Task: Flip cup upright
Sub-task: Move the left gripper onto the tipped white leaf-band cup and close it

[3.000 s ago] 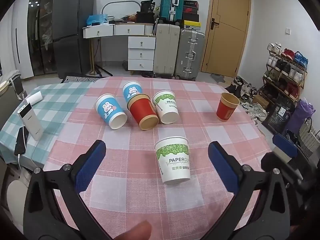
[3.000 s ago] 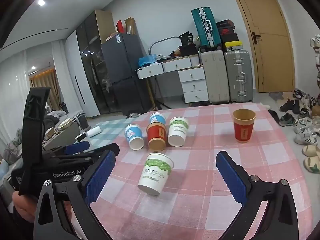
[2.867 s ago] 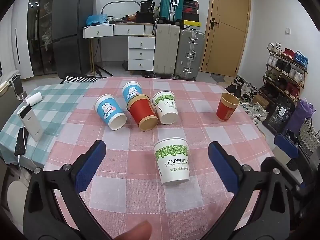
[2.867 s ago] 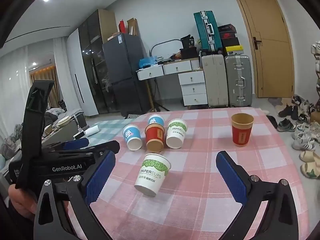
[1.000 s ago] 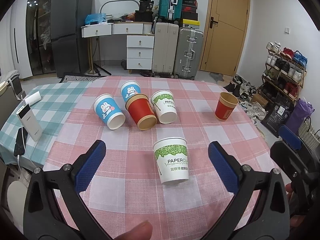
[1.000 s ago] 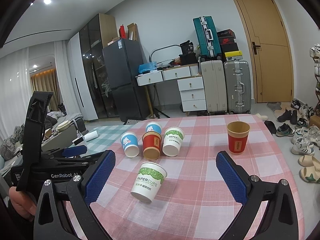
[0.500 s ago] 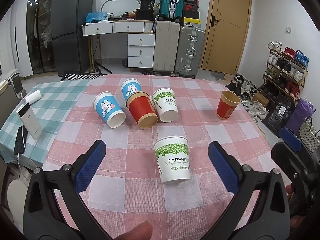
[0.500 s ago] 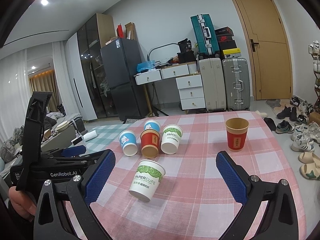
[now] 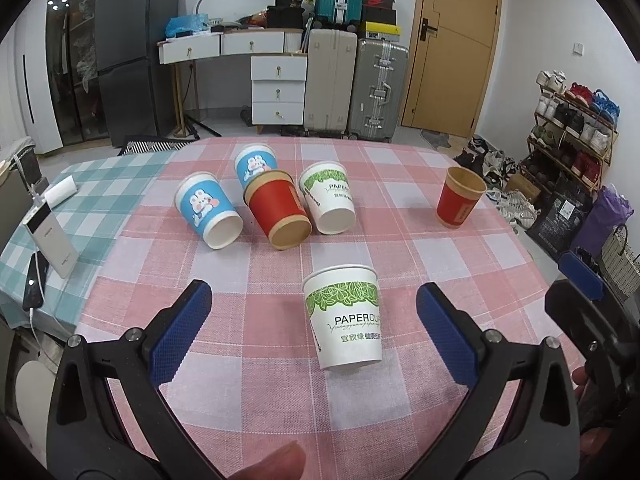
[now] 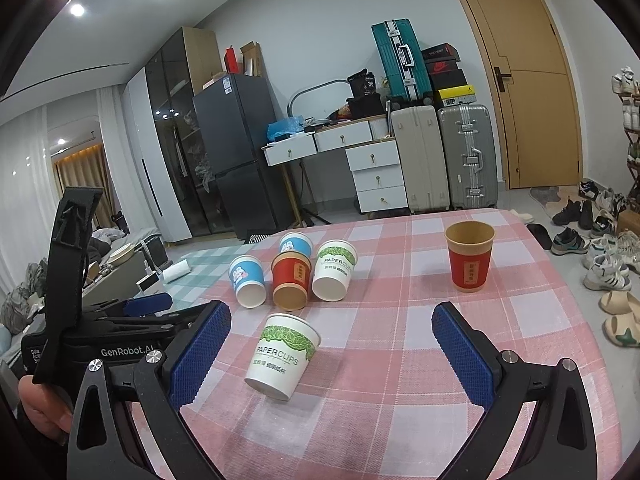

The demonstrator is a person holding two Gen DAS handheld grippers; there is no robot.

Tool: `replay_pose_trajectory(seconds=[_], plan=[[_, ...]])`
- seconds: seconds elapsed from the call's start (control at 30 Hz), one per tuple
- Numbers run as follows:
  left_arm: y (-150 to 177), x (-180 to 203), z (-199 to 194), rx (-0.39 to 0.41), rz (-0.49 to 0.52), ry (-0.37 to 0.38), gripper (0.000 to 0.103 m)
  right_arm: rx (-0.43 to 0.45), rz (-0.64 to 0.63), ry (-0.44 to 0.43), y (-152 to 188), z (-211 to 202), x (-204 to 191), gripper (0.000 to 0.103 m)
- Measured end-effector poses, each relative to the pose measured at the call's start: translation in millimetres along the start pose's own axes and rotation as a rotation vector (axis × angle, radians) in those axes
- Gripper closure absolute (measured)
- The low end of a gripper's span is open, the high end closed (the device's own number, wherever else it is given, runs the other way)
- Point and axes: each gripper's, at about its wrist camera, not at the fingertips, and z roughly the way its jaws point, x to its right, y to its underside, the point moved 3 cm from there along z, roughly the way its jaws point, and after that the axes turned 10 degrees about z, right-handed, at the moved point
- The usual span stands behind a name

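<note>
Nothing is being gripped at this moment. Both the left hand-held gripper (image 9: 312, 324) and the right hand-held gripper (image 10: 332, 348) are hovering with their blue pads spread wide, empty, over the pink-checked desk (image 9: 420, 256). The nearest white PAPERCUPS cup (image 9: 344, 326) is lying on its side between the pads of each, touching neither.

By my reckoning the job is barely under way: one red cup (image 9: 458, 198) is standing upright, well apart at the right. Farther back, a red cup on its side (image 9: 280, 214), another white leaf-print cup (image 9: 330, 202) and a blue rabbit cup (image 9: 208, 214) are lying tipped in a row; a second blue rabbit cup (image 9: 254, 164) behind them I cannot judge.

The left wrist view is showing a phone (image 9: 36, 282) and power bank (image 9: 50, 236) at the desk's teal edge; the right wrist view is instead showing the nearest cup's open mouth facing the viewer and the other gripper's body.
</note>
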Motion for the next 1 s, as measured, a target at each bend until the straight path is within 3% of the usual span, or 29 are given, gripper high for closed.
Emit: replay_pose_trajectory(seconds=[0.2,0.47,0.5,0.53,0.57,0.67,0.83,1.0], plan=[[3.3,4.6,41.3,-0.062,0.006,0.018,0.001,-0.021,0.010,0.008,4.8,17.0,14.3,0.000],[11.4,8.4,113.6,-0.221,0.007,0.042,0.004,-0.064,0.058,0.004,11.4,43.1,39.6,0.000],[12.8,8.1,119.6,-0.234,0.000,0.053,0.014,-0.069,0.066,0.002,12.1,45.3,42.3,0.000],[13.4,8.2,124.6,-0.242,-0.007,0.073,0.030,-0.074,0.072,-0.001,13.3,46.5,43.8,0.000],[13.6,8.9,129.8,-0.255,-0.009,0.085,0.038,-0.079,0.079,-0.002,13.7,48.3,46.0,0.000],[10.7,6.4,139.0,-0.282,-0.035,0.106,0.040,-0.085,0.086,-0.005,14.5,49.8,49.0,0.000],[-8.1,2.1,115.2,-0.267,-0.060,0.165,0.041,-0.075,0.090,-0.015,14.0,40.2,44.8,0.000],[-30.7,-9.6,52.6,-0.204,-0.056,0.173,0.041,-0.055,0.076,-0.036,13.7,21.9,28.1,0.000]])
